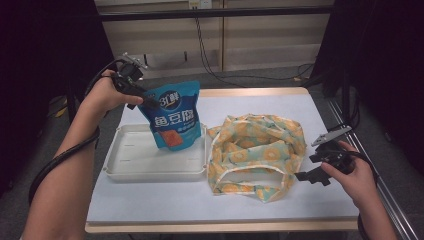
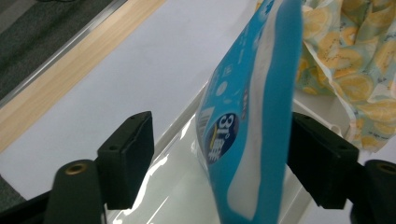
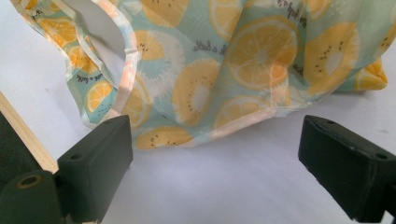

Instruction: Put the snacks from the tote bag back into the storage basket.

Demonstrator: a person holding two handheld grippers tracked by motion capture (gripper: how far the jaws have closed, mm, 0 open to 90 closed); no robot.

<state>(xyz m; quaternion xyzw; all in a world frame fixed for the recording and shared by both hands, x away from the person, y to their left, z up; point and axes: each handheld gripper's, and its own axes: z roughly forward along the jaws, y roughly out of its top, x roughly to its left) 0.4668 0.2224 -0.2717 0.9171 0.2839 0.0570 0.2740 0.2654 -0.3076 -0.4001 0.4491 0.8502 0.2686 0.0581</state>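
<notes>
A blue snack pouch [image 1: 175,117] stands upright in a white tray [image 1: 135,167]. My left gripper [image 1: 145,100] is at the pouch's top left corner. In the left gripper view the pouch [image 2: 252,116] hangs between the jaws of that gripper [image 2: 219,126]; the left jaw stands well clear of it, so the gripper is open. A fabric bag [image 1: 257,150] with an orange-slice print lies crumpled to the right of the tray. My right gripper [image 1: 307,175] is low by the bag's right edge, open, with the bag [image 3: 224,70] just beyond its gripper [image 3: 215,135] and nothing between the jaws.
The white table top [image 1: 200,202] has a wooden rim, and bare surface runs along its near side. A metal rail [image 1: 390,200] runs past the right edge. Cables trail over the floor beyond the far edge.
</notes>
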